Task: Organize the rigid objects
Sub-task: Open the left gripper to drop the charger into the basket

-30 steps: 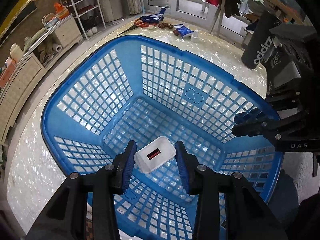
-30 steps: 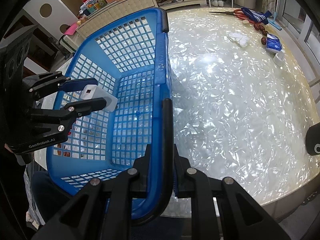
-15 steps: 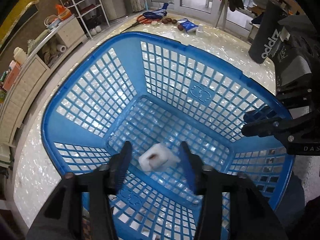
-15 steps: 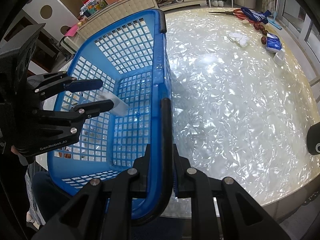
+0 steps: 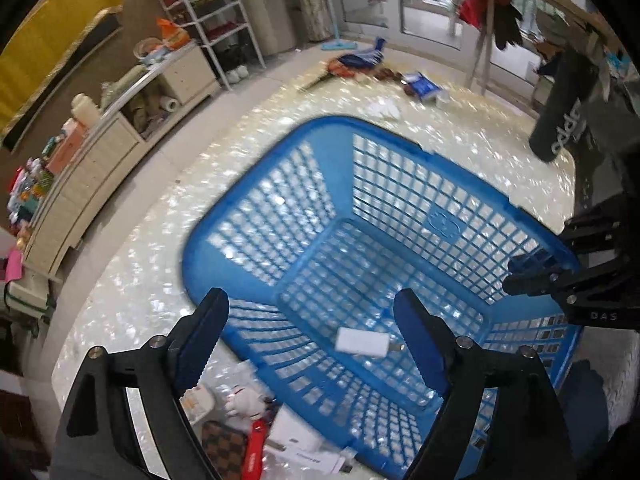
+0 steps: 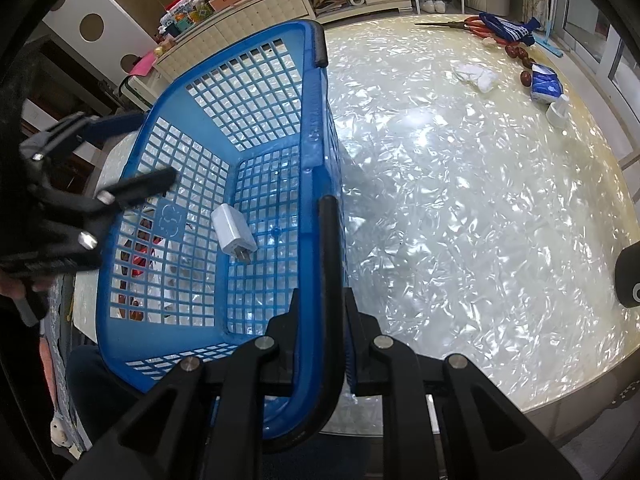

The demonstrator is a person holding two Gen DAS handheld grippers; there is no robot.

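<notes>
A blue lattice basket [image 5: 192, 264] stands on the pearly table. On its floor lies a white USB charger [image 5: 362, 342], prongs toward the right; in the right wrist view the charger [image 6: 232, 232] rests near the basket's [image 6: 316, 120] middle. My left gripper [image 5: 311, 298] hangs above the basket's near corner. Its jaws are opening and stand wide apart, with nothing pressed between them and the charger well below. It also shows blurred in the right wrist view as the left gripper [image 6: 148, 152]. My right gripper [image 6: 322, 300] is shut on the basket's rim by the black handle, also visible as the right gripper [image 5: 520, 272].
Loose items lie outside the basket by its near side: a white cat figure [image 5: 244, 400], a checkered wallet [image 5: 222, 442], a red item [image 5: 254, 448], white boxes [image 5: 308, 452]. A black bottle [image 5: 560, 120] stands at the right. A white cloth [image 6: 476, 74] and blue packet [image 6: 546, 82] lie far across the table [image 6: 460, 200].
The left gripper let go of the charger, which dropped onto the basket floor. Its jaws spread wide and it rose and drew back. The right gripper kept its hold on the rim.
</notes>
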